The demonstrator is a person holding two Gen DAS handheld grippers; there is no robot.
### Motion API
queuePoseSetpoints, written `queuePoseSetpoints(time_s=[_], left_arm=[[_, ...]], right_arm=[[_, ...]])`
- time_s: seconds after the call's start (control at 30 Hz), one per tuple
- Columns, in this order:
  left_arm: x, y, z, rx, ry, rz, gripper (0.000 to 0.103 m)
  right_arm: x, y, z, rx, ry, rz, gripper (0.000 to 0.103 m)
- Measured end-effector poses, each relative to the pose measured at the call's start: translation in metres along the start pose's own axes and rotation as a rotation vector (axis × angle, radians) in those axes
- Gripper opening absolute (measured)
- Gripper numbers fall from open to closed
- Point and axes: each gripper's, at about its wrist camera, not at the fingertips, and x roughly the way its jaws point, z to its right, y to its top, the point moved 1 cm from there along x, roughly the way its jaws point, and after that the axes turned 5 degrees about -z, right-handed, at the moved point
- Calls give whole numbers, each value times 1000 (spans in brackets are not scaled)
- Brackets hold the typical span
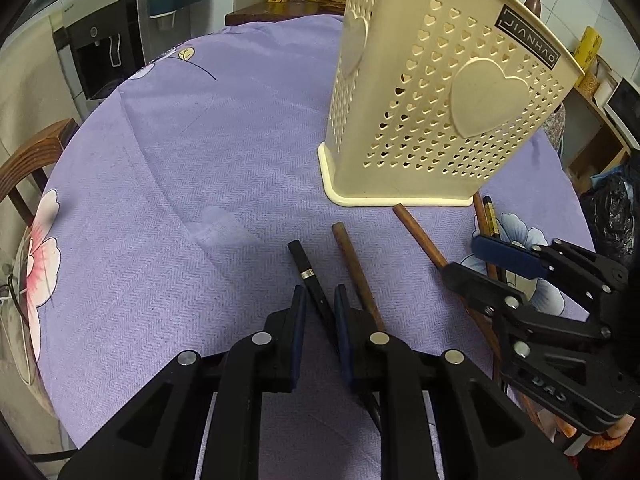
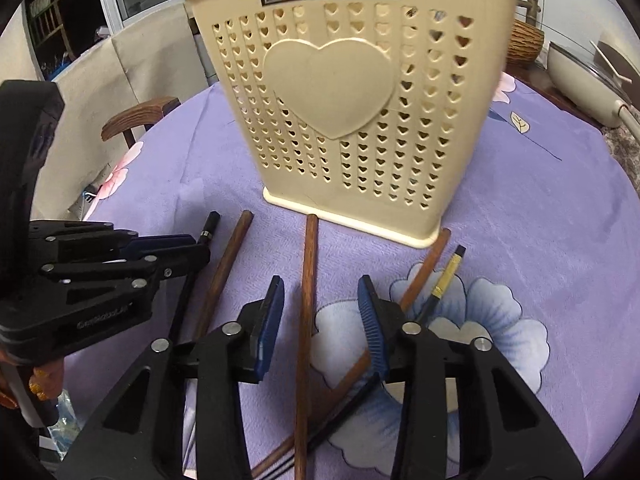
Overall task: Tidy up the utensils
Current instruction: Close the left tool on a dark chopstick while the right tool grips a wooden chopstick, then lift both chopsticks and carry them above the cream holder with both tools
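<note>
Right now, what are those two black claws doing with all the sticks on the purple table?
A person is tidying chopsticks. The left claw is shut on a black chopstick. The right claw straddles a brown chopstick without pinching it yet. More chopsticks lie on the purple cloth. The cream holder with heart holes stands behind them.

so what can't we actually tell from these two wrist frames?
- Holder interior: both views show only its perforated outside walls, so its contents are unknown.
- Lower ends of the brown chopstick and black chopstick: hidden under the right gripper and left gripper.
- Left gripper's pad contact on the black chopstick: the gap looks narrow, contact unclear.
- Gold-banded chopstick: lower part behind the right gripper's finger.
</note>
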Motion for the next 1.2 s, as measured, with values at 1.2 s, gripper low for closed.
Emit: queuePoseSetpoints(time_s=[1.2], left_arm=[[-13, 0, 16, 8, -14, 102, 9]], right_arm=[[-21, 2, -3, -71, 49, 50, 7]])
